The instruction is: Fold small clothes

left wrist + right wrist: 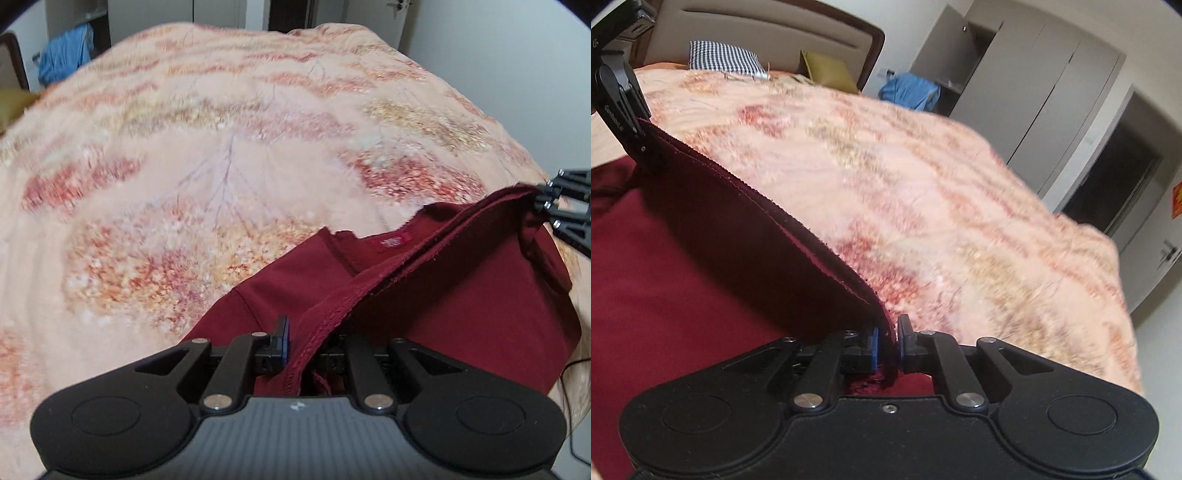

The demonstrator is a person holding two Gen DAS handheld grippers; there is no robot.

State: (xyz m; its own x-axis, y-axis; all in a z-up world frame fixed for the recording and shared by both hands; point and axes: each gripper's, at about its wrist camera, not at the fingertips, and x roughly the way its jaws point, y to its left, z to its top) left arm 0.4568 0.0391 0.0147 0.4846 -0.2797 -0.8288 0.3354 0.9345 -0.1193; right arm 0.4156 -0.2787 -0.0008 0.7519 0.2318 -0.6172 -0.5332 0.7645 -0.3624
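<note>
The left gripper's (pixel 301 341) far finger lay hidden behind the maroon garment's (pixel 424 295) hem. Beyond that garment, the bedspread's (pixel 184 166) pattern was smeared by blur. The garment's label (pixel 392 242) was too small to read.

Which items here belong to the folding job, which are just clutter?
In the job:
maroon garment
left gripper, shut on its edge
right gripper, also on that edge
bedspread, the work surface

Lying about:
blue cloth
checked pillow
olive cushion
</note>
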